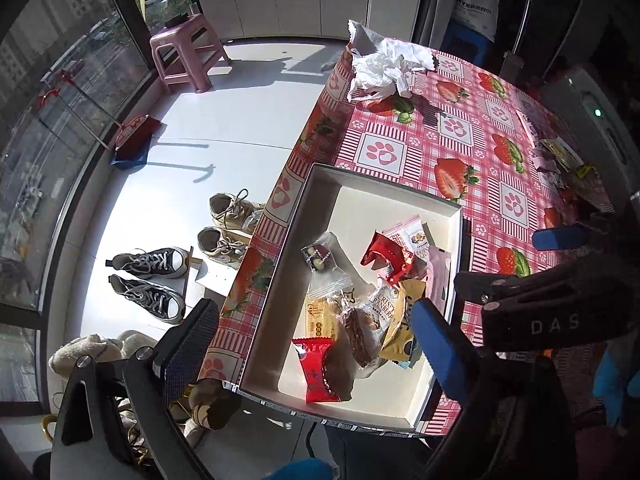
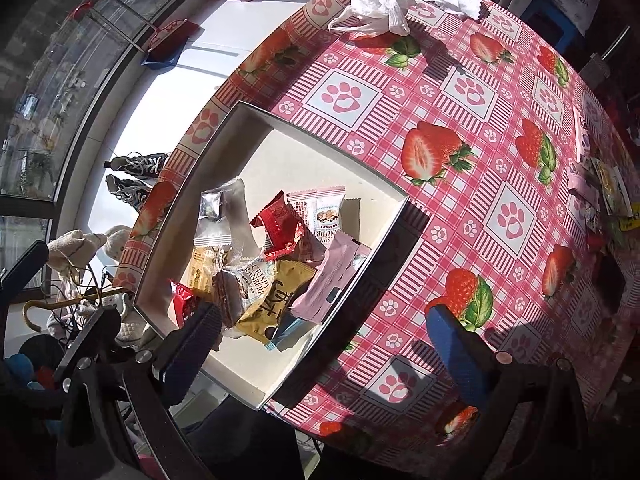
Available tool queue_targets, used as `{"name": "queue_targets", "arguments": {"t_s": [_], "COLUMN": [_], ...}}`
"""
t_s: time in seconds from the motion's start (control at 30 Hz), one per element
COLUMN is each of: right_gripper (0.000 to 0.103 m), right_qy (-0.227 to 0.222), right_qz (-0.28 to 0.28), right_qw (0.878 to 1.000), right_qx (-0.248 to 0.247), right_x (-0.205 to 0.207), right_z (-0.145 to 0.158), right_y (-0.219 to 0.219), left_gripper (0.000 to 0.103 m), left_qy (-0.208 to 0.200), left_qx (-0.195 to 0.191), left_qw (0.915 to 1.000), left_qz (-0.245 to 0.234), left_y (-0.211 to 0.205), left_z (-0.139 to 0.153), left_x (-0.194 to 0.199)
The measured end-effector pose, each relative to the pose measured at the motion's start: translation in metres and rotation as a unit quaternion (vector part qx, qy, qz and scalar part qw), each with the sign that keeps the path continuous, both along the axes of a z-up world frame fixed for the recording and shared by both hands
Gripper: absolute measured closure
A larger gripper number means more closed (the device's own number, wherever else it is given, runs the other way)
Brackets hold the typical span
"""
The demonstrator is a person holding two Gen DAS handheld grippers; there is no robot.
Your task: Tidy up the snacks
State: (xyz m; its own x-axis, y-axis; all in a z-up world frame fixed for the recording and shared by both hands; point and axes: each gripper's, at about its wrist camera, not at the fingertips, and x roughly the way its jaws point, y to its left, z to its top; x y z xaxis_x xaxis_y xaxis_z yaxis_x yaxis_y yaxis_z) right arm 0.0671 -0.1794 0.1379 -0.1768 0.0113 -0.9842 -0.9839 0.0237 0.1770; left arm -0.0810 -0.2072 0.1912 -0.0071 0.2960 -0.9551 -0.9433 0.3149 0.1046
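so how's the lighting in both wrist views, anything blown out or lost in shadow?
Left wrist: hard sun, floor nearly blown out, right edge dark. Right wrist: sharp shadows on the tablecloth, glare on wrappers in the white box, right rim murky. Both bend strongly at the edges.

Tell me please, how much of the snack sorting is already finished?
Partly done: several wrapped snacks already lie in the white box. Both the left gripper and right gripper are open and hold nothing. More packets remain on the far table edge.
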Motion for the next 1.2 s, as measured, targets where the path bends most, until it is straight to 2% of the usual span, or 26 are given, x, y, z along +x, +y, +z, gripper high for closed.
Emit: {"name": "queue_targets", "arguments": {"t_s": [0.27, 0.43, 0.63, 0.77, 0.83, 0.9, 1.0, 1.07, 1.13, 1.17, 1.2], "right_gripper": [0.000, 0.000, 0.000, 0.000, 0.000, 0.000, 0.000, 0.000, 0.000, 0.000, 0.000], "right_qy": [-0.001, -0.006, 0.001, -0.009, -0.023, -0.049, -0.081, -0.091, -0.098, -0.099, -0.099], "right_qz": [-0.001, 0.003, -0.018, -0.034, -0.051, -0.078, -0.125, -0.143, -0.143, -0.134, -0.119], "right_qw": [1.000, 1.000, 1.000, 0.999, 0.998, 0.991, 0.963, 0.942, 0.932, 0.932, 0.938], "right_qx": [-0.015, -0.009, -0.016, -0.001, 0.031, 0.099, 0.226, 0.289, 0.320, 0.323, 0.310], "right_x": [-0.002, -0.003, 0.005, 0.012, 0.019, 0.029, 0.047, 0.053, 0.053, 0.051, 0.046], "right_z": [-0.007, -0.004, -0.006, 0.001, 0.014, 0.044, 0.100, 0.126, 0.137, 0.137, 0.131], "right_y": [-0.009, -0.011, -0.012, -0.012, -0.013, -0.013, -0.022, -0.029, -0.032, -0.031, -0.026], "left_gripper": [0.005, 0.005, 0.005, 0.005, 0.005, 0.005, 0.005, 0.005, 0.005, 0.005, 0.005], "left_qy": [0.020, 0.037, 0.048, 0.049, 0.050, 0.048, 0.049, 0.050, 0.051, 0.052, 0.053], "left_qx": [-0.029, -0.034, -0.037, -0.043, -0.047, -0.050, -0.053, -0.053, -0.052, -0.053, -0.054], "left_qw": [0.9994, 0.9987, 0.9976, 0.9973, 0.9971, 0.9970, 0.9967, 0.9964, 0.9962, 0.9960, 0.9958], "left_qz": [0.003, -0.012, -0.034, -0.034, -0.032, -0.032, -0.036, -0.041, -0.048, -0.050, -0.053], "left_y": [-0.003, -0.005, -0.008, -0.008, -0.007, -0.007, -0.006, -0.007, -0.007, -0.007, -0.008], "left_z": [-0.012, -0.016, -0.017, -0.019, -0.020, -0.021, -0.022, -0.023, -0.023, -0.023, -0.024], "left_x": [0.000, 0.007, 0.017, 0.017, 0.016, 0.016, 0.019, 0.022, 0.026, 0.027, 0.029]}}
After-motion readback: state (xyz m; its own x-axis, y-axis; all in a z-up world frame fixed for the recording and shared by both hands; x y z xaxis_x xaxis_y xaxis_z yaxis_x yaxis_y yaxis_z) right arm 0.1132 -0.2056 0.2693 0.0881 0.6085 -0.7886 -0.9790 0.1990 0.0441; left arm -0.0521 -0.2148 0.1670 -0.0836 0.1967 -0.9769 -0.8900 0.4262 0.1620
